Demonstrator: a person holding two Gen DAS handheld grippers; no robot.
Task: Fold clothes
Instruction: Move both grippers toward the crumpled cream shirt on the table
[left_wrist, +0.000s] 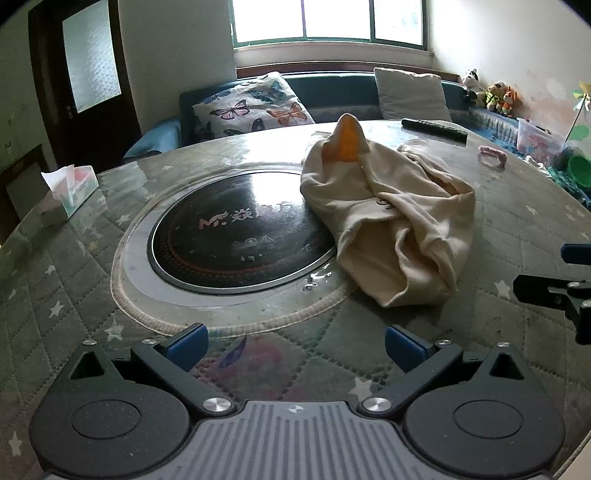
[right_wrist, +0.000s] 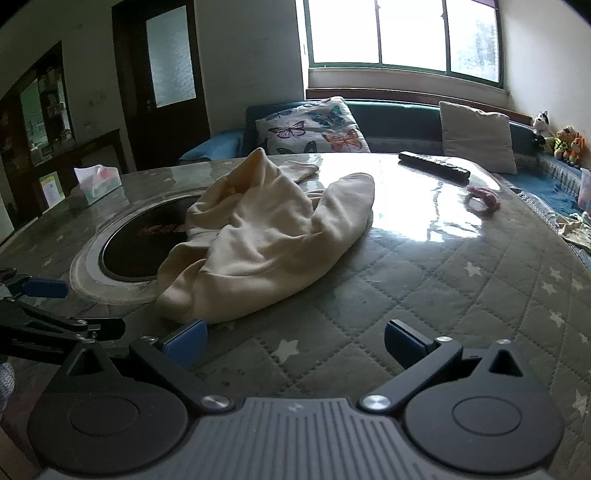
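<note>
A cream garment (left_wrist: 391, 218) with an orange lining at its raised far tip lies crumpled in a heap on the round quilted table (left_wrist: 74, 295), partly over the black hotplate (left_wrist: 236, 229). It also shows in the right wrist view (right_wrist: 266, 236). My left gripper (left_wrist: 295, 345) is open and empty, low over the table, short of the garment's near end. My right gripper (right_wrist: 295, 341) is open and empty, its left pad (right_wrist: 184, 341) close to the garment's near edge. Each gripper shows at the edge of the other's view.
A tissue box (left_wrist: 72, 190) stands at the table's left. A black remote (left_wrist: 436, 129) and a pink hair tie (left_wrist: 491, 157) lie at the far right. A sofa with a butterfly cushion (left_wrist: 255, 107) is behind the table. Toys and a plastic box (left_wrist: 535, 138) sit to the right.
</note>
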